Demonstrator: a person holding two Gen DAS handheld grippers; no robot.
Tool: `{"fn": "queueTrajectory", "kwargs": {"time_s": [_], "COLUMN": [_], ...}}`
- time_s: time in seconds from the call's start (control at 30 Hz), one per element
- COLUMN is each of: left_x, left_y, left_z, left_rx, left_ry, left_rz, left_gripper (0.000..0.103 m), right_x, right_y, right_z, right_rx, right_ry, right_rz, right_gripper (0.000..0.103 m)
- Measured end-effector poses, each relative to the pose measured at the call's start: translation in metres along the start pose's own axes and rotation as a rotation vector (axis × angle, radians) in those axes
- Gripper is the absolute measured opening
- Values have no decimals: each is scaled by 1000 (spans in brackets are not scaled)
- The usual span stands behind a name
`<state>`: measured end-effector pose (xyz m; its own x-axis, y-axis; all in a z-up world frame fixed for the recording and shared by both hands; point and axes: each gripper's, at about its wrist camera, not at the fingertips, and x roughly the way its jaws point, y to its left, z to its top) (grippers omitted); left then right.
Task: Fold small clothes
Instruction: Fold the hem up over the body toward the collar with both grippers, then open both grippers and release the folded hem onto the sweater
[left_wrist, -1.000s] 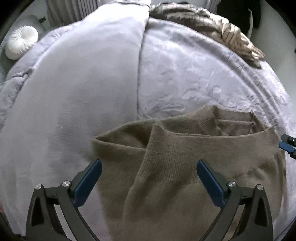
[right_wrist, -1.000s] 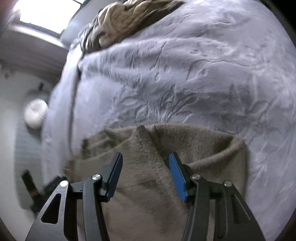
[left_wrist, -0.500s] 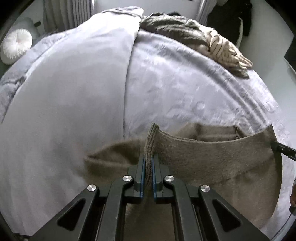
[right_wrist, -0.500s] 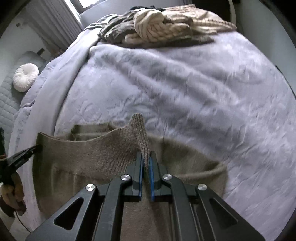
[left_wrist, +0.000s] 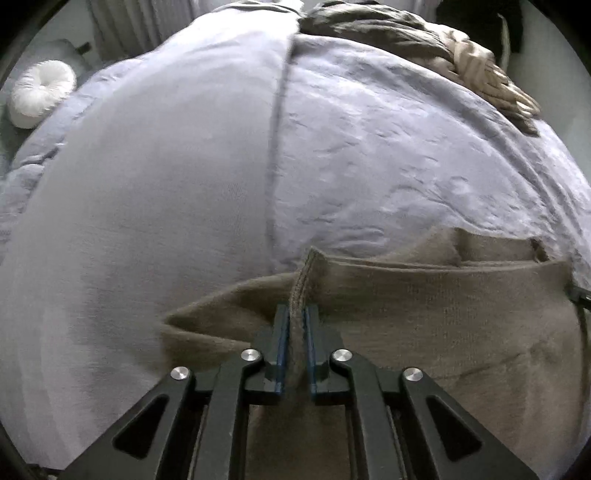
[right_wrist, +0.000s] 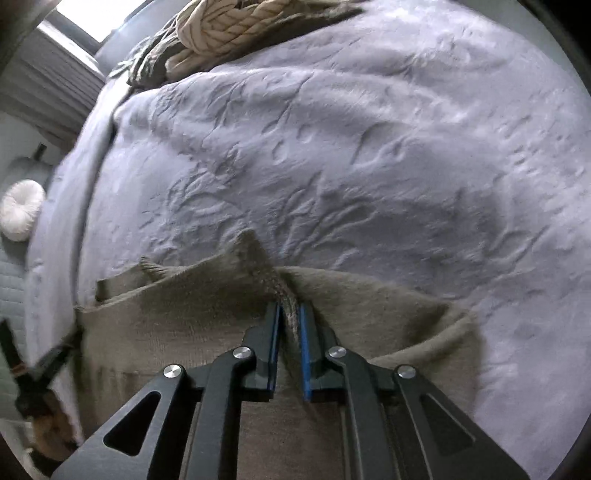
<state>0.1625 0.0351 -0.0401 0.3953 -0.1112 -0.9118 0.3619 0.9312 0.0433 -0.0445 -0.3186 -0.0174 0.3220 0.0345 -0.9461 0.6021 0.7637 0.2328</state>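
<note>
A: Status check. Where is the garment?

B: The sweater (left_wrist: 443, 325) lies on the bed (left_wrist: 369, 147), at its near edge, partly lifted. Brown knit, one edge pulled into a straight line between the two grips.

A: Gripper states?

B: Left gripper (left_wrist: 294, 339) clamped on a pinch of the knit edge; a ridge of fabric stands up between the pads. Right gripper (right_wrist: 288, 343) likewise clamped on the same garment, at the other end of that edge. In the right view the left gripper shows at the far left, at the cloth's corner.

A: Step in hand?

B: Judged as grasp complete, start of a fold. Both corners are taken, the edge is taut, and the rest of the body sags below the line.

A: Next move needs what?

B: Raise both hands evenly, keep the edge tight, carry it over so it lands squarely on the opposite edge. Uneven height would skew the fold. There is a loose flap behind the held edge; watch that it does not bunch underneath.

A: Anything else nearby?

B: A clothes pile (right_wrist: 236, 33) at the bed's far side, well apart. A white cushion (left_wrist: 40, 92) off the bed to the left. Neither interferes.
</note>
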Motion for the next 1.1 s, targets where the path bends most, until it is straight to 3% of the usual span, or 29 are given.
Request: {"fn": "queueTrajectory", "kwargs": {"time_s": [0.1,0.23,0.43,0.57,0.7,0.9,1.1], "left_x": [-13,-34,-70,-70,-54,-65,-77], "left_y": [12,26,7,0,6,7,10], "left_z": [-1,-14,-69,-110,-139,-152,-158], "left_rx": [-17,-20,54,67,50,63,30], "left_ry": [-9,21,65,138,206,205,210], "left_rz": [87,-3,-66,-64,-71,-81,-91], "left_gripper": [11,11,11,11,11,11,11], "right_x": [-16,-43,-64,-66,-58,-73,-97], "right_y": [-3,-2,23,26,7,-32,-46], "right_z": [-2,-26,-97,-144,-178,-189,-198], "right_rx": [4,-14,-130,-161,-170,-32,91], "right_ry": [-13,-14,59,113,157,136,96], "right_rz": [-83,-10,53,33,-46,0,-37], "right_gripper": [10,10,14,14,13,13,13]}}
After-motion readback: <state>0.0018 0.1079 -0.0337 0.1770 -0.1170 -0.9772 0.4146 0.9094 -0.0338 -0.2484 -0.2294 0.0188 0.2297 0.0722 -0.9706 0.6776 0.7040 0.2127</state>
